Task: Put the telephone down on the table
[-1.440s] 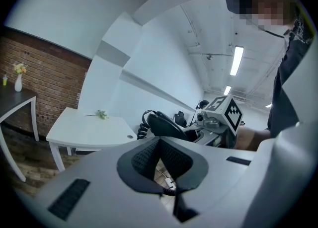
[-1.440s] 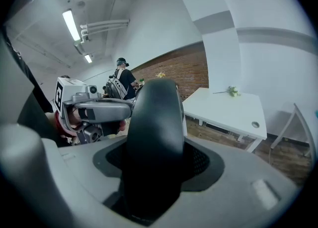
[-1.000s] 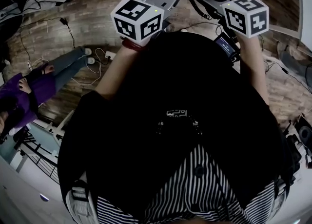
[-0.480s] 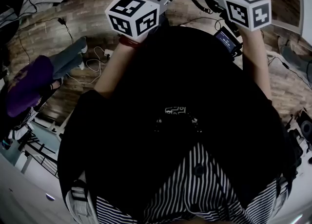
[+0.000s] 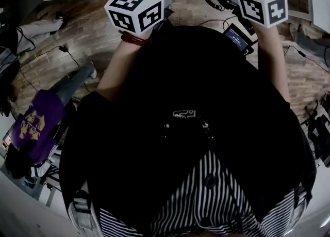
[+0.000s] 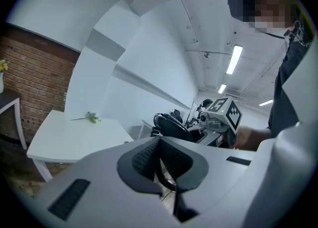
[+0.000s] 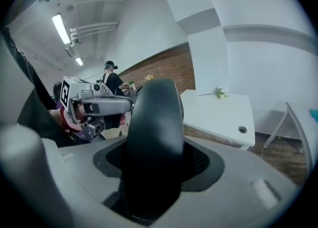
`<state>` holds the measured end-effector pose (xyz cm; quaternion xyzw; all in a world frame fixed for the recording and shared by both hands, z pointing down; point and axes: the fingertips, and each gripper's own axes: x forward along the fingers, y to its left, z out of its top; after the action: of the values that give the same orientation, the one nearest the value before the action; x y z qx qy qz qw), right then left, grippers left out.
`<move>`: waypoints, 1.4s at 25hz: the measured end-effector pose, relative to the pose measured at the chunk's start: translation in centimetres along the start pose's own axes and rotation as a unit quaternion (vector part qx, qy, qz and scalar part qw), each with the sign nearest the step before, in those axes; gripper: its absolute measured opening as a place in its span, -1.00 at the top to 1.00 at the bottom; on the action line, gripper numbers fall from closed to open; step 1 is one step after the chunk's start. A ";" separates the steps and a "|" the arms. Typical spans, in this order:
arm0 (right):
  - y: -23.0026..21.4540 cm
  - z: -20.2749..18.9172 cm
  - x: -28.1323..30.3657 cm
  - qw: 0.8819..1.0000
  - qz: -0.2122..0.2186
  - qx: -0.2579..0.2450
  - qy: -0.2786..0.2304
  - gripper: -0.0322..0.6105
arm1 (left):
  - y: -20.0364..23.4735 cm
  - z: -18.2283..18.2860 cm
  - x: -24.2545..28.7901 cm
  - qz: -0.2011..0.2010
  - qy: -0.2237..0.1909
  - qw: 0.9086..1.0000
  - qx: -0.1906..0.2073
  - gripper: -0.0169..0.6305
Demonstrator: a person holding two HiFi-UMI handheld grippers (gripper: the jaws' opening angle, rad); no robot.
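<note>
Each of my two grippers grips one thing: right gripper (image 7: 154, 166) clamps one black telephone handset (image 7: 151, 117), left gripper (image 6: 159, 156) pinches one thin black cord (image 6: 168, 185).

The white bench (image 7: 218, 114) is offering wide bare room, with a flower sprig (image 7: 217, 93) lying at its far edge and a hole (image 7: 242, 129) nearer.

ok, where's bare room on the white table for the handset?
White table: bare across the middle, between the flower sprig at the far edge and the small hole near the front corner. Only those two spots are taken. Handset sits in the right tongs.
</note>
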<state>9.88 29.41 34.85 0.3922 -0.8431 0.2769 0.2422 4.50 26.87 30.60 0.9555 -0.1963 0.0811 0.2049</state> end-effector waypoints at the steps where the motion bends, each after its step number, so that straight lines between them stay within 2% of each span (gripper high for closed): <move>1: -0.7 0.8 0.8 1.000 -0.006 0.006 0.000 0.04 | 1.3 0.4 0.5 -0.006 0.003 1.000 -0.001 0.94; 6: -3.1 3.8 4.6 0.999 -0.027 0.033 0.001 0.04 | 6.5 1.5 1.8 -0.035 0.020 0.999 -0.006 0.94; 15: -3.3 5.2 4.1 0.997 -0.059 0.046 -0.009 0.04 | 7.0 2.9 1.9 -0.065 0.023 0.998 0.009 0.94; 20: -3.2 7.7 7.4 0.997 -0.063 0.044 -0.008 0.04 | 10.9 3.7 0.9 -0.069 0.018 0.997 0.006 0.94; 27: -4.2 11.5 14.5 0.998 -0.057 0.042 0.001 0.04 | 18.7 4.1 -0.6 -0.061 0.012 0.998 -0.009 0.94; 35: -2.6 13.3 14.4 0.999 -0.039 0.018 -0.001 0.04 | 19.2 5.3 -3.3 -0.030 -0.013 0.999 -0.020 0.94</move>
<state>1.07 11.68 34.89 0.4294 -0.8223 0.2818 0.2451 -5.94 9.68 31.98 0.9576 -0.1719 0.0588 0.2238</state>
